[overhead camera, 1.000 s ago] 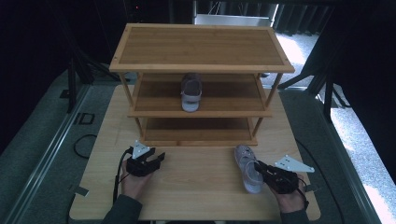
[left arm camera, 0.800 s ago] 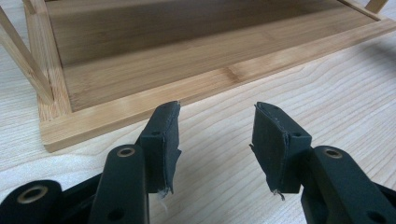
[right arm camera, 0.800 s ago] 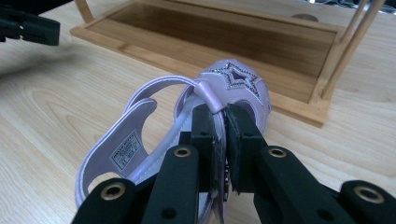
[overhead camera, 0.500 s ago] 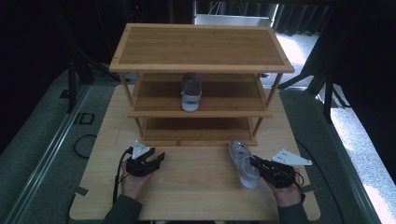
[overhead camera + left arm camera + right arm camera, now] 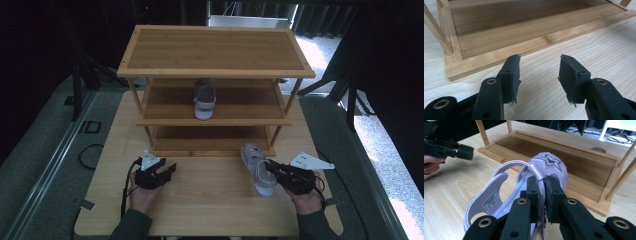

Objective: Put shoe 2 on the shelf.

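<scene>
A pale lilac sandal [image 5: 256, 169] with a glittery star [image 5: 548, 161] on its toe is off the table at the right, its toe tipped toward the wooden shoe rack [image 5: 215, 75]. My right gripper [image 5: 274, 170] [image 5: 542, 185] is shut on the sandal's side strap. A matching sandal [image 5: 204, 98] stands on the rack's middle shelf. My left gripper [image 5: 169, 169] [image 5: 540, 72] rests on the table at the front left, open, with nothing between its fingers, facing the rack's bottom shelf [image 5: 506, 30].
The rack has three shelves; the top [image 5: 215, 47] and bottom [image 5: 210, 134] ones are bare. The light wooden table [image 5: 210, 200] carries it. Dark floor and stands surround the table, and cables trail off its left side [image 5: 90, 155].
My right gripper has lifted the sandal and carried it toward the rack, tipping its toe forward. The left gripper has stayed put.
</scene>
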Demonstrator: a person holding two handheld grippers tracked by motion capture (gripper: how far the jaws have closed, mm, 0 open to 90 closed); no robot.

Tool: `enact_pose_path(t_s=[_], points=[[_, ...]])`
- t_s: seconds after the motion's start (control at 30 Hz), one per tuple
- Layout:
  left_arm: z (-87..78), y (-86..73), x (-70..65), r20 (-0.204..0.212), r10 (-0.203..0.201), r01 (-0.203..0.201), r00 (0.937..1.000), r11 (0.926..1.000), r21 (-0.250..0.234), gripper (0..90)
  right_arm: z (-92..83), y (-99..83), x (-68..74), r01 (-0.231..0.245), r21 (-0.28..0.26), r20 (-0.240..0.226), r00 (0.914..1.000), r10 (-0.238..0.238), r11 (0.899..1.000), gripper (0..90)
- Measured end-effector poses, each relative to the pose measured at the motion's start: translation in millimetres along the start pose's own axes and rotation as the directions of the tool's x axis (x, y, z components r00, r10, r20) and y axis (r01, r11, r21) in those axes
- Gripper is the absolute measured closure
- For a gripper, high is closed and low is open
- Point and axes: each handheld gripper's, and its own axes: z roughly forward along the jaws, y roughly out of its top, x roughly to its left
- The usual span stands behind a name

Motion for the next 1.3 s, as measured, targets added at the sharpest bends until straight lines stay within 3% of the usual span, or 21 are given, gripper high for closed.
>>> enact_pose_path(t_s=[0.53,0.7,0.83,1.1,1.17,1.2,1.27,1.3], points=[[-0.2,-0.3,1.1,-0.001,-0.005,0.005,1.0000,1.0000,-0.002,51.9,-4.2,28.3,7.7,0.035,-0.035,-0.056,0.9978,-0.037,0.999,82.7],[0.0,-0.7,0.6,-0.003,-0.004,0.004,1.0000,1.0000,0.000,51.9,-14.3,49.3,11.9,0.041,-0.087,-0.111,0.9926,-0.051,0.995,82.8],[-0.8,-1.1,1.0,-0.004,-0.006,0.006,1.0000,1.0000,0.000,51.9,-19.8,61.4,13.0,0.039,-0.118,-0.128,0.9903,-0.054,0.992,83.0],[-0.6,-1.6,0.9,-0.005,-0.004,0.004,1.0000,1.0000,0.002,51.9,-19.1,93.4,6.6,0.045,-0.172,-0.077,0.9952,-0.059,0.984,83.1],[-0.7,-1.6,1.4,-0.003,-0.005,0.005,1.0000,1.0000,0.000,51.9,-14.1,100.7,5.0,0.046,-0.178,-0.042,0.9977,-0.054,0.983,83.1],[-0.9,-1.3,1.4,-0.002,-0.006,0.006,1.0000,1.0000,-0.001,51.9,-8.9,107.4,5.2,0.061,-0.177,-0.001,0.9981,-0.062,0.982,83.1],[-0.9,-1.3,1.4,-0.002,-0.006,0.006,1.0000,1.0000,-0.001,51.9,-6.4,109.9,5.4,0.064,-0.175,0.006,0.9979,-0.064,0.983,83.1],[-0.6,-1.3,1.3,-0.002,-0.006,0.006,1.0000,1.0000,0.000,51.9,2.3,115.8,7.0,0.083,-0.160,0.043,0.9961,-0.077,0.984,83.2]])
